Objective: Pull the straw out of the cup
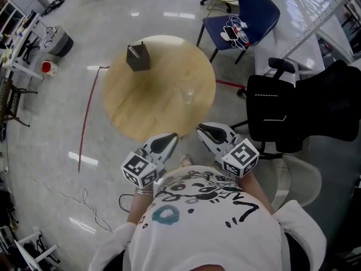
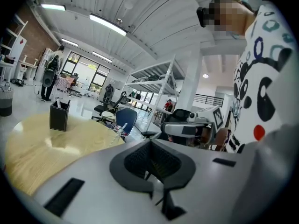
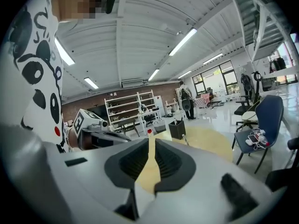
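A clear cup (image 1: 189,94) with a white straw (image 2: 122,127) stands on the round wooden table (image 1: 141,112), toward its right side. In the right gripper view the straw (image 3: 185,139) shows just past the jaws, far off. Both grippers hang near my chest, short of the table's near edge and well clear of the cup. The left gripper (image 1: 169,141) (image 2: 149,148) is shut, its pads meeting with nothing between them. The right gripper (image 1: 206,131) (image 3: 152,146) is empty too, its jaws together but for a thin slit.
A dark square pen holder (image 1: 138,57) sits at the table's far left. A blue chair (image 1: 248,16) with cables on it stands beyond the table, and a black office chair (image 1: 282,114) is close on the right. People stand far back in the hall.
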Action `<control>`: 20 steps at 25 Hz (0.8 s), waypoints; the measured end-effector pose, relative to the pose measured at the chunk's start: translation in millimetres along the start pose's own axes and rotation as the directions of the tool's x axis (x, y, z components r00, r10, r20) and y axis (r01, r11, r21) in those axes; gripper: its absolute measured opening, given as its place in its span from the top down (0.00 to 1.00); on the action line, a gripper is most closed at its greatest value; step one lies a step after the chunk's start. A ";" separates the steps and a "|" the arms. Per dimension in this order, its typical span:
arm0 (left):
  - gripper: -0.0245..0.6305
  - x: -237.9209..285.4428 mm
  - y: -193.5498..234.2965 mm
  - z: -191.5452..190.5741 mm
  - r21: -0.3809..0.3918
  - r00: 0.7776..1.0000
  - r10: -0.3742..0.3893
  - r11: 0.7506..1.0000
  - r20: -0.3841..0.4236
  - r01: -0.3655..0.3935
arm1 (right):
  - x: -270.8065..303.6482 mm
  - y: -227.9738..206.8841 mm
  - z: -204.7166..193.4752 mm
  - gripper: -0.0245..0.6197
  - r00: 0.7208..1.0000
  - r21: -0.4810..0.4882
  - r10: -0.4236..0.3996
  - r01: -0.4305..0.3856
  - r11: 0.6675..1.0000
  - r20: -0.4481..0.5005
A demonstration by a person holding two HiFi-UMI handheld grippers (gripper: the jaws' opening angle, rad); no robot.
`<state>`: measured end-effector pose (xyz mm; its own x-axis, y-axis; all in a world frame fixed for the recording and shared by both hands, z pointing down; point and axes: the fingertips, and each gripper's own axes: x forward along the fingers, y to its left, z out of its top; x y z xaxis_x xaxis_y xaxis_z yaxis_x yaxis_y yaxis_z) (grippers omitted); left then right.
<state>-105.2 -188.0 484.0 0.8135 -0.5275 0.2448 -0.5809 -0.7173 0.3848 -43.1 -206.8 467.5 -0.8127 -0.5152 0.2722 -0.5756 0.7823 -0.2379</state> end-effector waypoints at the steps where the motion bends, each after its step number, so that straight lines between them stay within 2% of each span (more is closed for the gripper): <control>1: 0.94 0.4 5.0 1.8 -0.004 1.000 0.000 1.000 0.002 0.000 | 4.9 -1.9 1.3 0.92 1.000 0.000 0.001 -0.001 1.000 -0.004; 12: 0.94 19.8 39.4 3.8 -0.042 0.999 -0.018 0.999 -0.027 0.017 | 26.6 -28.7 6.6 0.92 0.997 -0.018 -0.047 0.046 0.999 -0.060; 15: 0.94 37.7 43.0 2.2 -0.019 0.999 -0.009 1.000 -0.047 0.008 | 24.1 -48.9 1.0 0.92 0.994 -0.053 -0.067 0.062 0.997 -0.086; 20: 0.94 61.6 58.6 10.6 -0.031 0.998 0.037 0.999 -0.043 -0.038 | 37.2 -87.3 -8.7 0.91 0.990 -0.106 -0.052 0.038 0.994 -0.134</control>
<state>-89.4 -267.4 512.3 0.7919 -0.5336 0.2969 -0.6105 -0.6819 0.4028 -22.3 -291.3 506.5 -0.7620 -0.5038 0.4069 -0.5934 0.7947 -0.1275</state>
